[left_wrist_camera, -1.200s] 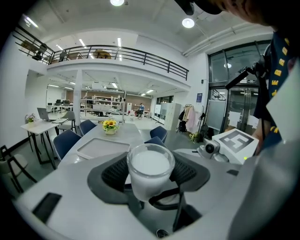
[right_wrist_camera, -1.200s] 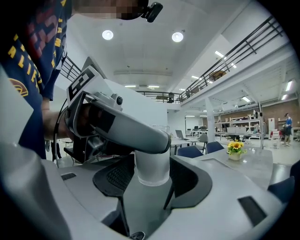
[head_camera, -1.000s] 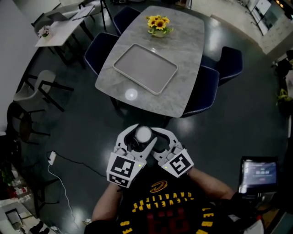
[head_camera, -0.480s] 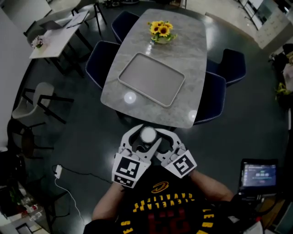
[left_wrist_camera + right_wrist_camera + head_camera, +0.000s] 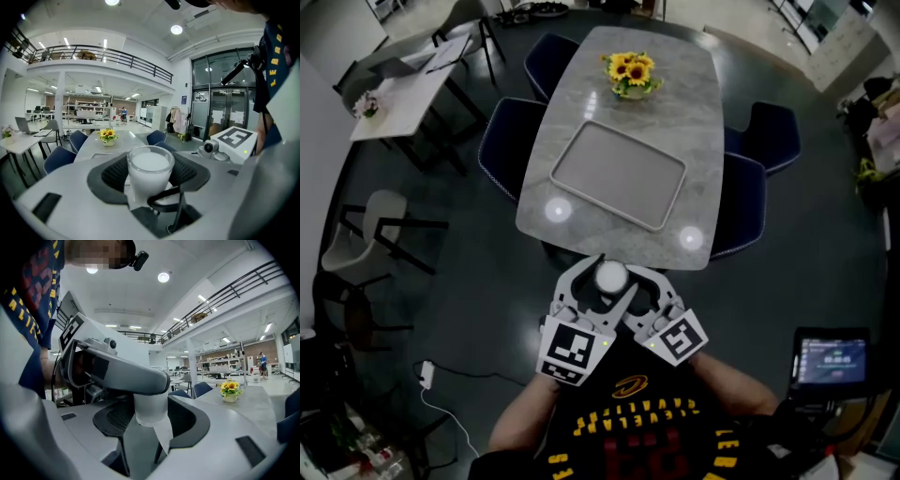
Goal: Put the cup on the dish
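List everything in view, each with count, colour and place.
Table: one, grey marble, ahead.
Tray: one, grey, mid-table.
Sunflowers: one bunch, yellow, table's far end.
Chairs: four, dark blue, two on each side of the table.
Desk: one, white, far left.
Screen: one, lit, lower right.
Cup: one, white, between both tongs.
Left tongs: grey, closed on cup.
Right tongs: grey, closed on cup.

A grey marble table point(image 5: 680, 103), blue chairs point(image 5: 502, 141) around it, stands on dark floor point(image 5: 459, 272).
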